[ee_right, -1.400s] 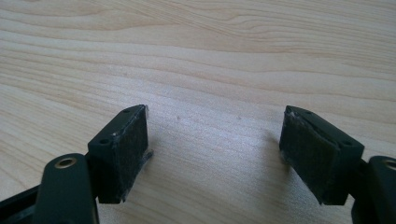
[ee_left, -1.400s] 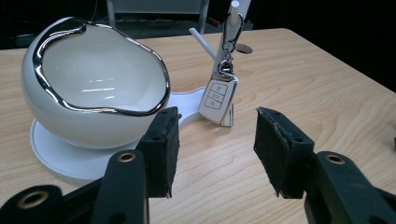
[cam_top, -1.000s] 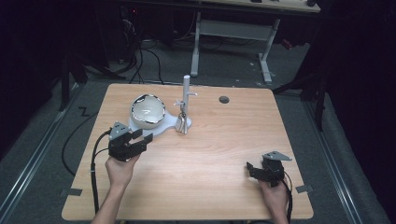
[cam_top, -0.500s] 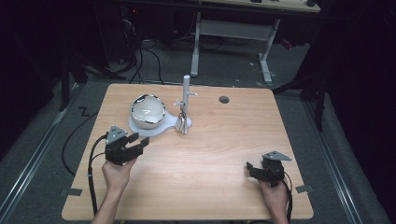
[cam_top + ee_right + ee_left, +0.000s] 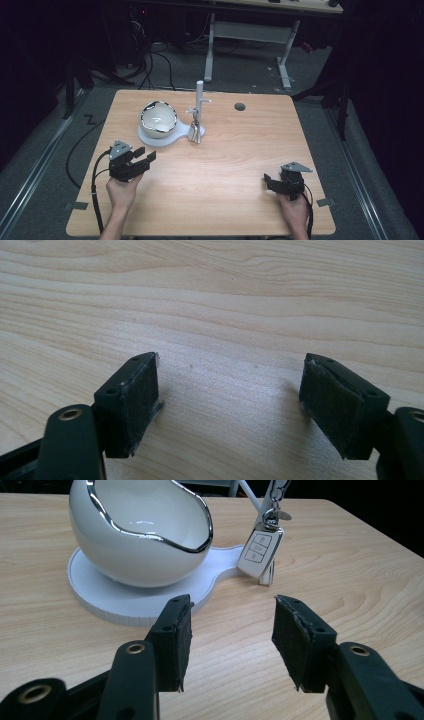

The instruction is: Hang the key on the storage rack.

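High view, my left hand-held gripper (image 5: 142,159): I hold it low over the surface (image 5: 220,170), at the front left, and it points toward the white bowl (image 5: 158,119). Its jaws stand apart and nothing is between them.
High view, the key stand: a white post (image 5: 199,102) rises from the white base plate (image 5: 177,135) on which the bowl also stands. A car key fob (image 5: 195,131) hangs from the small hook of the post, just beside the bowl, at the back middle of the surface.
High view, my right hand-held gripper (image 5: 272,181): it rests at the front right, well apart from the fob, and my hand (image 5: 294,210) is behind it.
Left gripper view, the jaws: the two black pads (image 5: 292,640) are partly apart, with only bare wood between them. They touch nothing.
Left gripper view, the target: the car key fob (image 5: 258,550) hangs upright on its ring, ahead and a little to the right of the gap. The white bowl (image 5: 145,535) sits on the base plate (image 5: 100,600), ahead to the left.
Right gripper view, the jaws: the pads (image 5: 135,400) stand wide apart over the wood of the surface (image 5: 225,300), and they hold nothing.
Progress, my judgement: the work is at its beginning. The fob is on its hook and the bowl looks empty, as far as I can see.
What is left, my judgement: I must bring the left hand-held gripper to the fob, close on it, and lift it off the hook. Probably it then goes into the bowl.
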`<state>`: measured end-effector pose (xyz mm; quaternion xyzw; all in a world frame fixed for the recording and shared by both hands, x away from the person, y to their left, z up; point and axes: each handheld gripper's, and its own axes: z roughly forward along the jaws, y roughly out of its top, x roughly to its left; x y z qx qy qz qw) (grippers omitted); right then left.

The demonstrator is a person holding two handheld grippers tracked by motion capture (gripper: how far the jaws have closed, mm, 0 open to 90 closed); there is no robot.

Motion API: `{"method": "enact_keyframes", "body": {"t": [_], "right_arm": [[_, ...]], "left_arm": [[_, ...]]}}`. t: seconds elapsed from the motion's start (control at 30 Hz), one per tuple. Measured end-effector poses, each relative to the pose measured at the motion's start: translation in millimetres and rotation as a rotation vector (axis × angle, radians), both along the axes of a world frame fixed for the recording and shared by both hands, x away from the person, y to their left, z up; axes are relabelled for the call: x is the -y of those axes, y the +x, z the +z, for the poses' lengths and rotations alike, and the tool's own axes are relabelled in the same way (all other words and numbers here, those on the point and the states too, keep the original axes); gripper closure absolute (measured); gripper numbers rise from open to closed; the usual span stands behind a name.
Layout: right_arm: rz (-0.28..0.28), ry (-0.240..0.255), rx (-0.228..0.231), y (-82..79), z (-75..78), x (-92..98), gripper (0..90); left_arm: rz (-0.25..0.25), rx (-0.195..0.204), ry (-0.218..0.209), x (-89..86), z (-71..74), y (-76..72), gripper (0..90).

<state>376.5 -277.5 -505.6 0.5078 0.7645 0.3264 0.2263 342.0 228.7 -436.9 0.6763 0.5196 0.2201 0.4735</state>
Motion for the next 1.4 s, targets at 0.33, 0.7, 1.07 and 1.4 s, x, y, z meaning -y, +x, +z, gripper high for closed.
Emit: {"method": "enact_keyframes", "body": {"t": [0.33,0.7,1.07,1.4], "right_arm": [[-0.001,0.0,0.0,-0.1,0.0,0.0,23.8],[-0.002,0.0,0.0,-0.2,0.0,-0.1,23.8],[-0.002,0.0,0.0,-0.2,0.0,-0.1,23.8],[-0.002,0.0,0.0,-0.2,0.0,-0.1,23.8]], "left_arm": [[0.015,-0.015,0.004,-4.8,-7.5,-4.1,49.6],[0.03,-0.055,0.023,-6.3,-22.8,-5.1,49.1],[0.036,-0.089,0.034,-2.9,-37.4,-3.7,49.0],[0.03,-0.112,0.078,4.9,-49.5,-3.1,48.8]]}}
